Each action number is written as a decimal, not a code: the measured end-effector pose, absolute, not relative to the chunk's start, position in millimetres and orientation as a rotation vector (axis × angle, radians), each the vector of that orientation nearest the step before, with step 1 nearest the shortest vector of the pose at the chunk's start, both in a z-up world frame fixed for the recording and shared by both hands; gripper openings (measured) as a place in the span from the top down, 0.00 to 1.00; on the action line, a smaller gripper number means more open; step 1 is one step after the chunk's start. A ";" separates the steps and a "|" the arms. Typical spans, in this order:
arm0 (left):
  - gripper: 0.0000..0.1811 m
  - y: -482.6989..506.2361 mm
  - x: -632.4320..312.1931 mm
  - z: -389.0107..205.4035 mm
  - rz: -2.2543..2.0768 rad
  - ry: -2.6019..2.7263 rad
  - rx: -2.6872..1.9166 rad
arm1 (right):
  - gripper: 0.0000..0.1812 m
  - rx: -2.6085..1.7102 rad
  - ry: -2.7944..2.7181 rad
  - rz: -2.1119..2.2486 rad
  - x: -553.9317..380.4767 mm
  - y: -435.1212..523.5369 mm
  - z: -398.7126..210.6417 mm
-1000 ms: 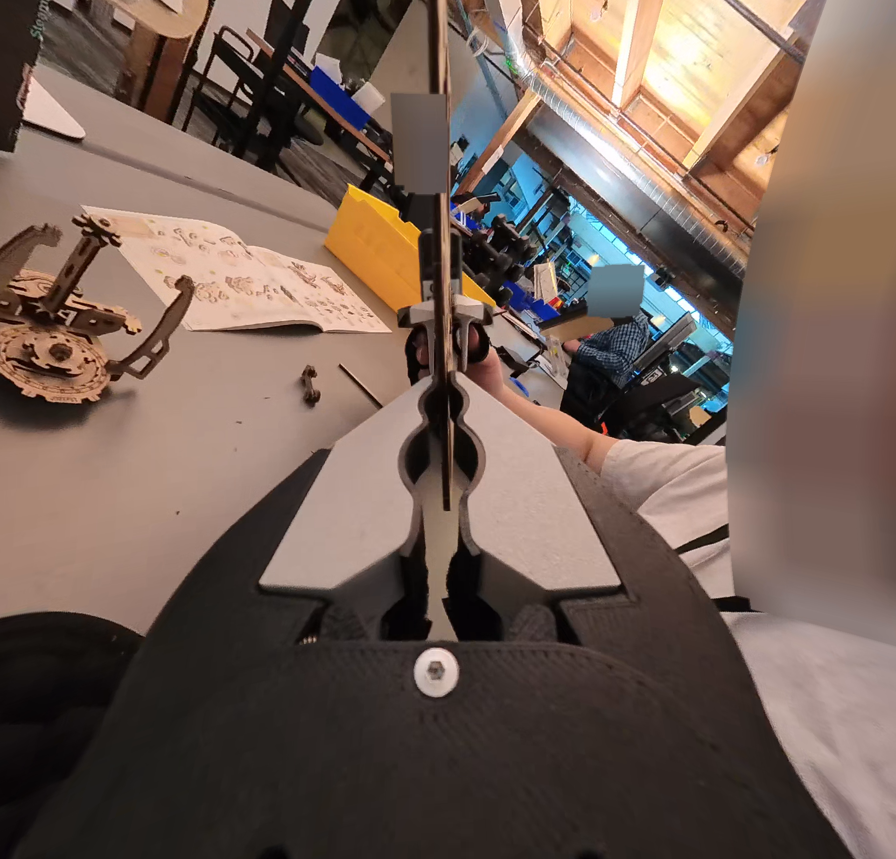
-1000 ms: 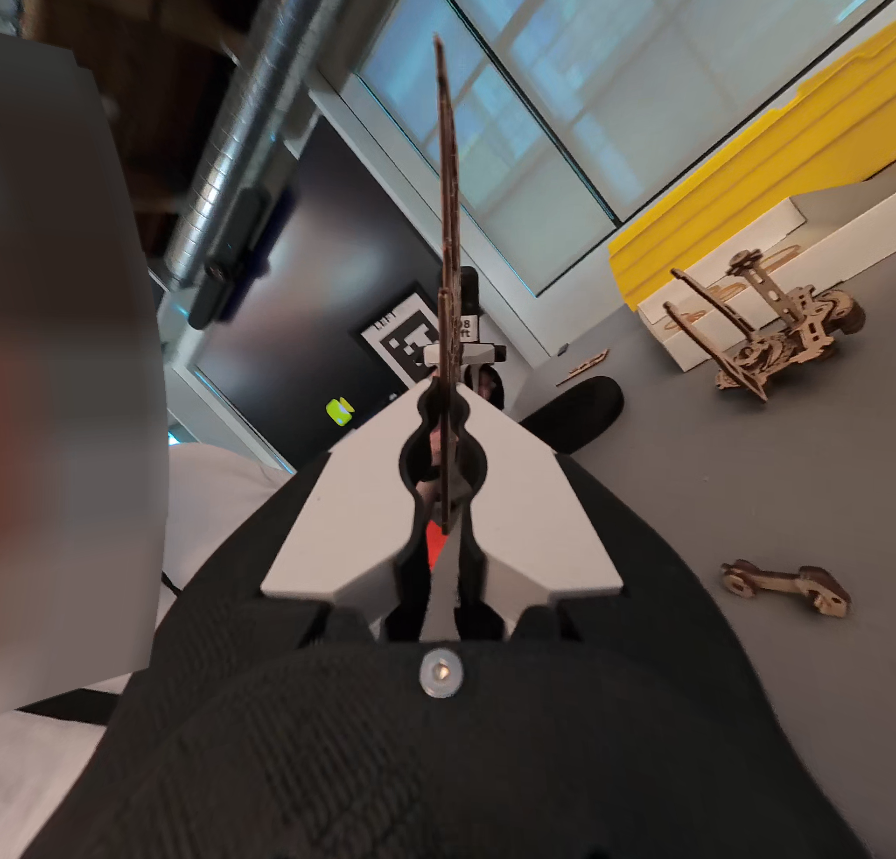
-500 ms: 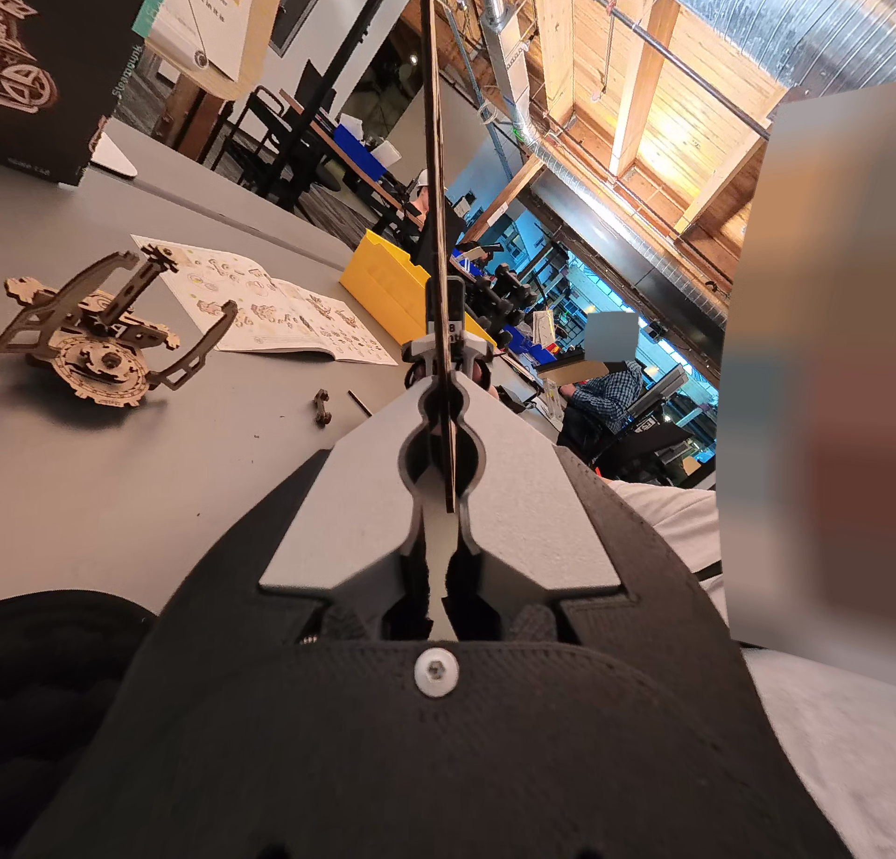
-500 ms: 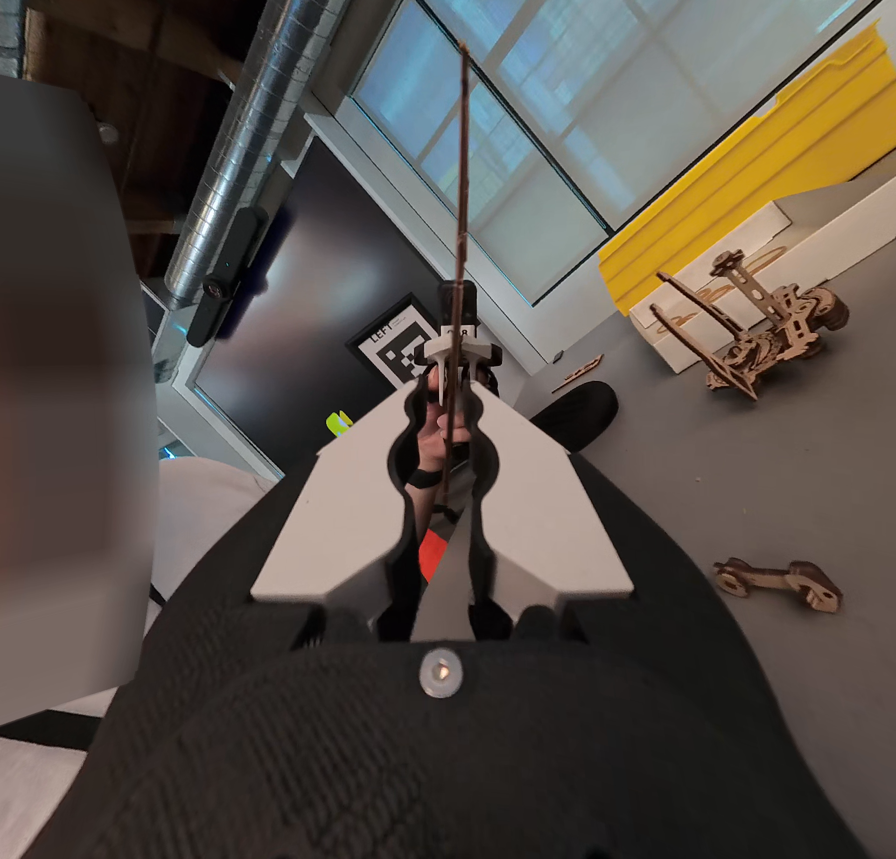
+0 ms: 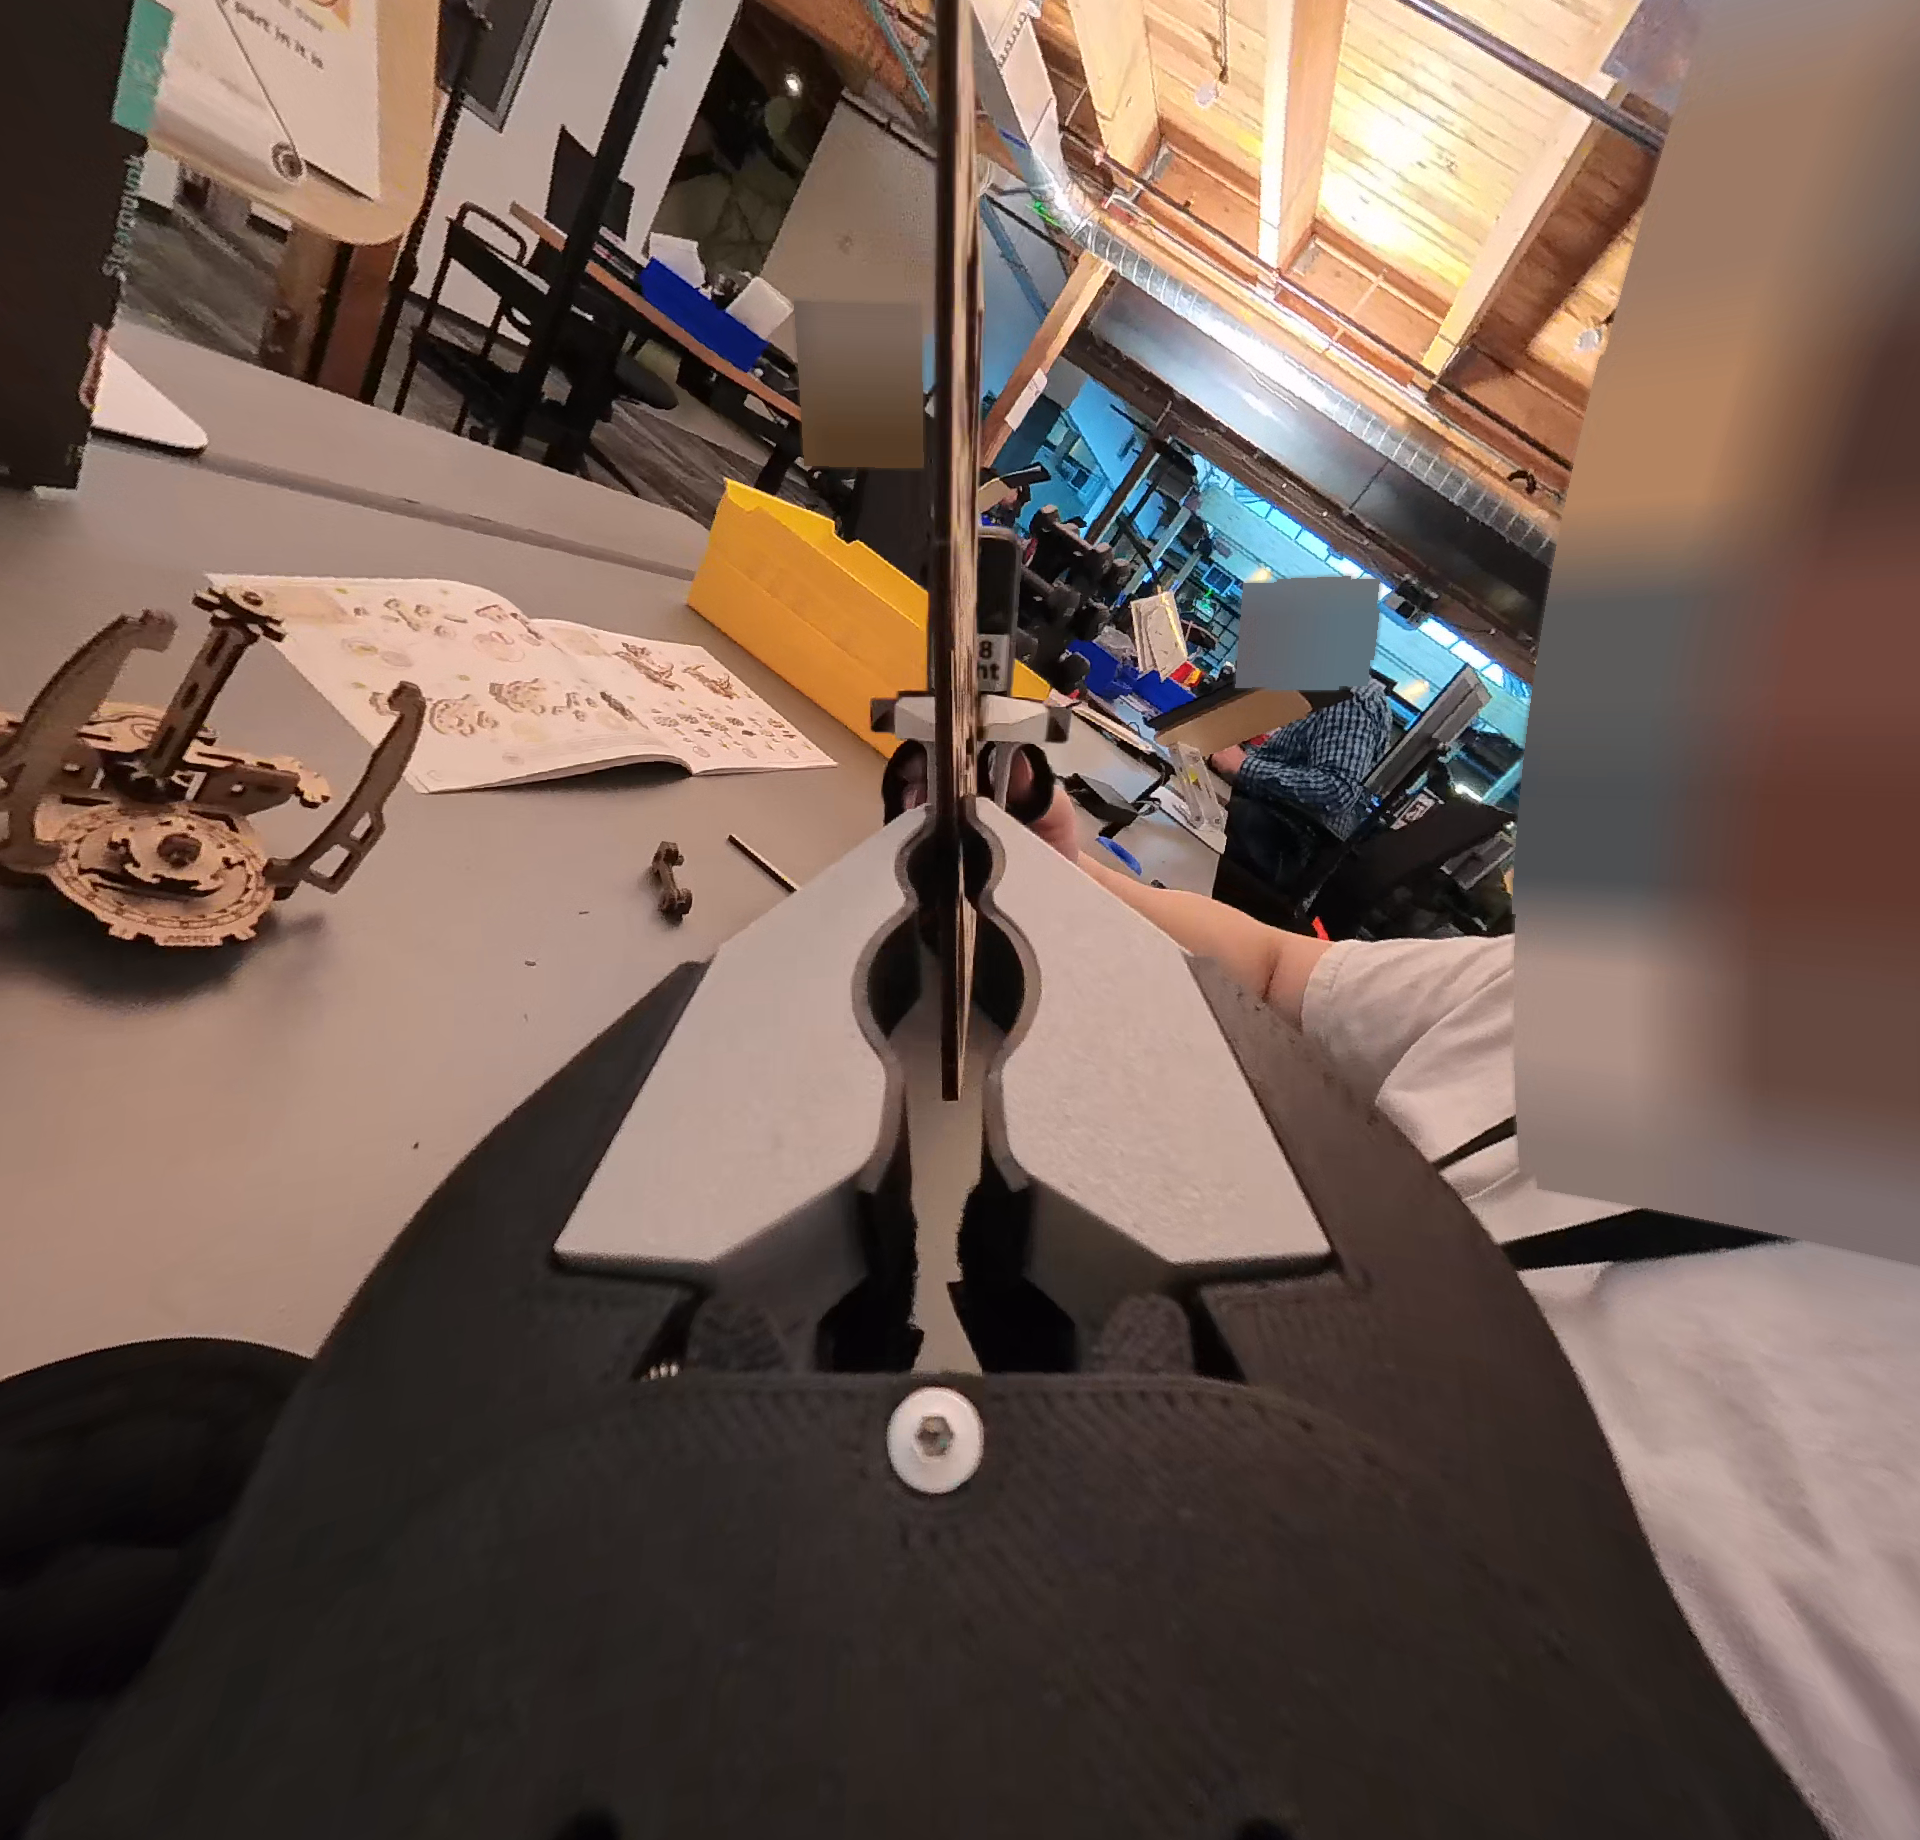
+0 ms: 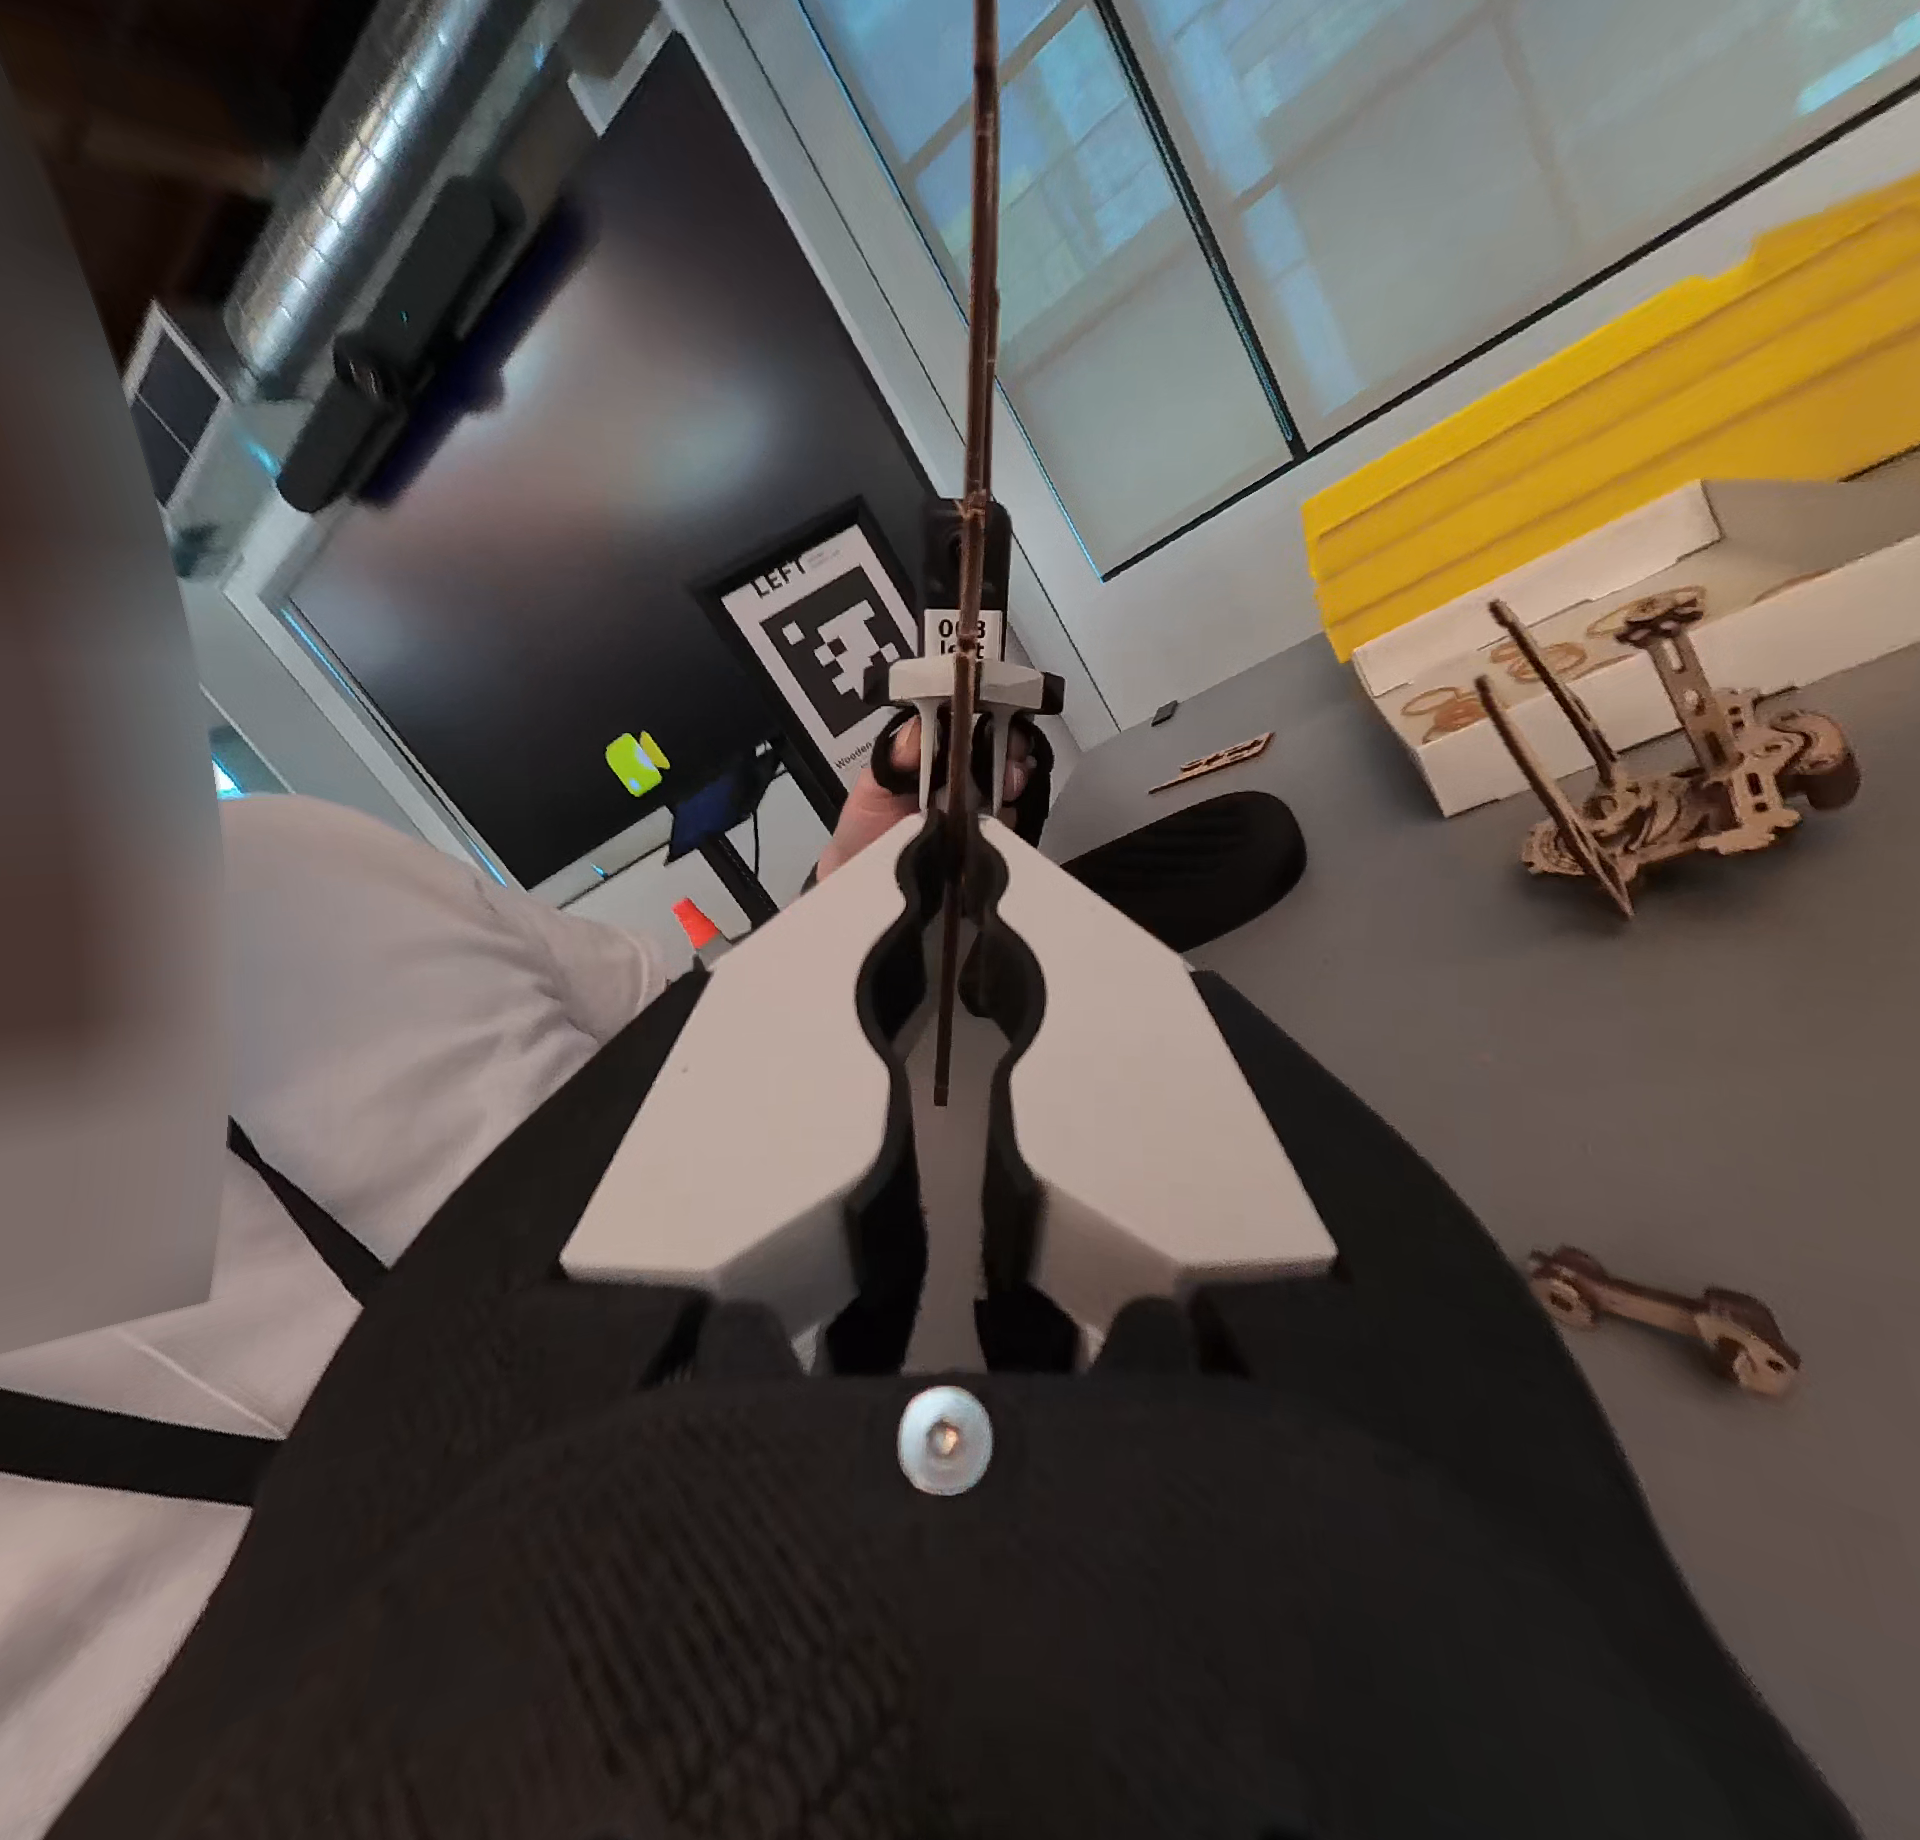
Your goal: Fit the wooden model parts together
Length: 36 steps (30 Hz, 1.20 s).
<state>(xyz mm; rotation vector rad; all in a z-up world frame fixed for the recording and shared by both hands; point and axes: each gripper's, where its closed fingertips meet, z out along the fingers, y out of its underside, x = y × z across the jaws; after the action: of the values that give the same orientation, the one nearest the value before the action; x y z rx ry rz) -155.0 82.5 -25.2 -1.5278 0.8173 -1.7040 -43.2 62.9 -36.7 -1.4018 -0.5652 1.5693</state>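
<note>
A thin dark wooden sheet, seen edge-on, stands upright between my two grippers, in the left wrist view (image 5: 951, 440) and the right wrist view (image 6: 977, 336). My left gripper (image 5: 951, 829) is shut on one edge of it. My right gripper (image 6: 951, 829) faces it and is shut on the opposite edge. Each gripper shows beyond the sheet in the other's view, the right one (image 5: 971, 725) and the left one (image 6: 966, 694). A partly built wooden model (image 5: 156, 803) stands on the grey table (image 5: 416, 1011), also in the right wrist view (image 6: 1683, 782).
An open instruction booklet (image 5: 540, 689), a small wooden link (image 5: 670, 881) and a thin stick (image 5: 764, 860) lie on the table. Another wooden link (image 6: 1662, 1317) lies near my right gripper. A yellow bin (image 6: 1610, 419), a white box (image 6: 1558, 668) and a black box (image 5: 52, 201) stand at the edges. Left tips to right tips: about 12 cm. My left tips are about 20 cm from the wooden link (image 6: 1662, 1317), my right tips only 15 cm.
My right gripper's fingers stood a little wider apart half a second ago and are now closed tight on the sheet. Both views have shifted slightly; the sheet stays upright.
</note>
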 end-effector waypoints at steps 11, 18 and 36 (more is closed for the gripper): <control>1.00 71.9 -160.4 -15.3 -1.735 0.867 -1.412 | 1.00 -1.306 -0.644 1.557 -48.4 47.4 -23.9; 1.00 74.3 -159.8 -17.1 -1.738 0.856 -1.430 | 1.00 -1.324 -0.619 1.564 -47.5 51.3 -26.6; 0.89 48.7 -153.3 -58.1 -1.911 0.851 -1.548 | 1.00 -1.528 -0.511 1.663 -54.7 60.0 -53.8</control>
<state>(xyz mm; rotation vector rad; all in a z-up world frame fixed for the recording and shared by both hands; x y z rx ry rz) -153.3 48.7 -58.1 -1.5484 0.8508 -1.9110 -54.7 60.0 -53.8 -1.5283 -0.5113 1.6631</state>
